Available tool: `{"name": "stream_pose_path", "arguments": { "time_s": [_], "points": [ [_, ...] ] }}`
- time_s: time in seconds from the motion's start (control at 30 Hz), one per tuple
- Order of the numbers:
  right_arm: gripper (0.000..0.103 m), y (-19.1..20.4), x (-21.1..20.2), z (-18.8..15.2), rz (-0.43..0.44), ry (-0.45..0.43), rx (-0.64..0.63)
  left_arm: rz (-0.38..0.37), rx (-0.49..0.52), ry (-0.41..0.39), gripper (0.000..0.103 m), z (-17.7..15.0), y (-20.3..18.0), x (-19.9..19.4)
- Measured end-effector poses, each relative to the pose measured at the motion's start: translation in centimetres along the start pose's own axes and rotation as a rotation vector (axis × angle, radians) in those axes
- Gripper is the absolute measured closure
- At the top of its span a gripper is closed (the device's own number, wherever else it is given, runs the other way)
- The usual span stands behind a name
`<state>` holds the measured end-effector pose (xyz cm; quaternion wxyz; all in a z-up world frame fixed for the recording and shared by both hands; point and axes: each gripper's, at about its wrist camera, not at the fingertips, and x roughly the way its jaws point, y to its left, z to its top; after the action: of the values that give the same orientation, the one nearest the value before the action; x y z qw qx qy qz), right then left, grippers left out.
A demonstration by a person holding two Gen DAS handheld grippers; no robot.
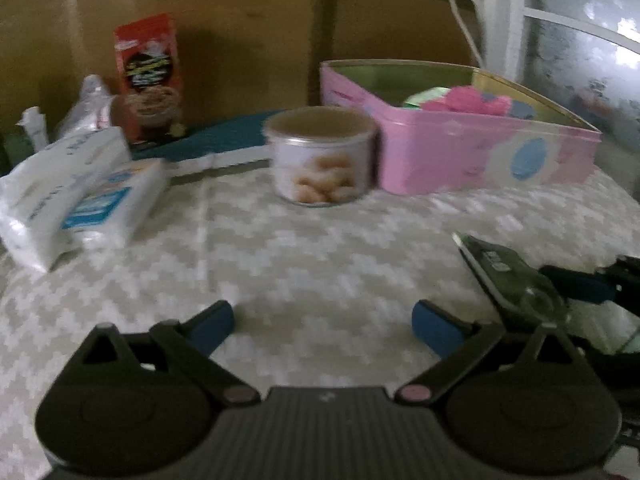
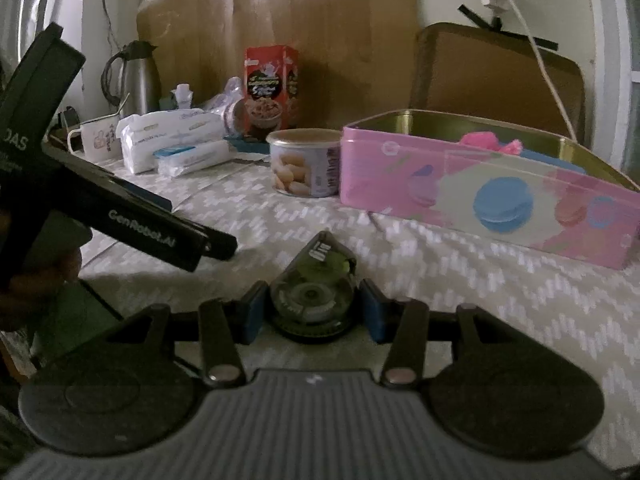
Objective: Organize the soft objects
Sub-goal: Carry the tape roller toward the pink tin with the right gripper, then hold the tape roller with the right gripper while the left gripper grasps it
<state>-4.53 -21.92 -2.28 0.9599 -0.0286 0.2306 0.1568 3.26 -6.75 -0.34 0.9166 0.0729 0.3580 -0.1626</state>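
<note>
I am clamping my right gripper (image 2: 312,306) on a green tape dispenser (image 2: 314,286) near the counter's (image 2: 440,280) front edge; my left gripper (image 1: 324,320) is gaping empty. Pink soft objects (image 2: 490,142) are lying in the pink tin (image 2: 480,196) toward the back right.

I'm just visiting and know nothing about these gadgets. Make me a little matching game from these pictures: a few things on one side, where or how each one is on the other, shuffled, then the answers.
Things
1. pink tin
2. round biscuit can
3. green tape dispenser
4. left tool

Places or states
A. gripped between the blue pads of the right tool
B. open, holding nothing, above the patterned cloth
C. lid off, with pink fluffy things inside
D. standing just left of the pink tin

Pairs: 1-C, 2-D, 3-A, 4-B
</note>
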Motion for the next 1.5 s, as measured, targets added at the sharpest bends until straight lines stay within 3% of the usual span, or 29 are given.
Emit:
{"name": "stream_pose_path", "arguments": {
  "time_s": [0.37,0.77,1.0,1.07,1.27,1.37,1.5],
  "points": [
    [0.051,-4.0,-2.0,-1.6,-0.117,-0.06,0.099,-0.068,0.066,0.037,0.003,1.2,-4.5,1.0],
    [0.051,-7.1,-4.1,-3.2,-0.191,-0.102,0.117,-0.351,0.068,0.14,0.003,4.8,-7.6,2.3],
    [0.049,-10.3,-6.6,-4.5,-0.3,-0.126,0.215,-0.389,0.159,0.111,0.003,7.3,-11.7,3.0],
    [0.043,-11.3,-7.4,-5.1,-0.336,-0.132,0.238,-0.403,0.181,0.114,0.003,7.7,-12.9,3.4],
    [0.043,-13.0,-9.0,-6.3,-0.419,-0.158,0.295,-0.427,0.253,0.115,0.004,8.0,-16.6,4.4],
    [0.043,-13.4,-9.3,-6.4,-0.415,-0.163,0.304,-0.448,0.291,0.102,0.004,7.8,-17.7,4.1],
    [0.043,-13.1,-9.2,-6.0,-0.366,-0.129,0.185,-0.444,0.406,0.055,0.012,6.8,-19.1,3.4]
  ]
}}
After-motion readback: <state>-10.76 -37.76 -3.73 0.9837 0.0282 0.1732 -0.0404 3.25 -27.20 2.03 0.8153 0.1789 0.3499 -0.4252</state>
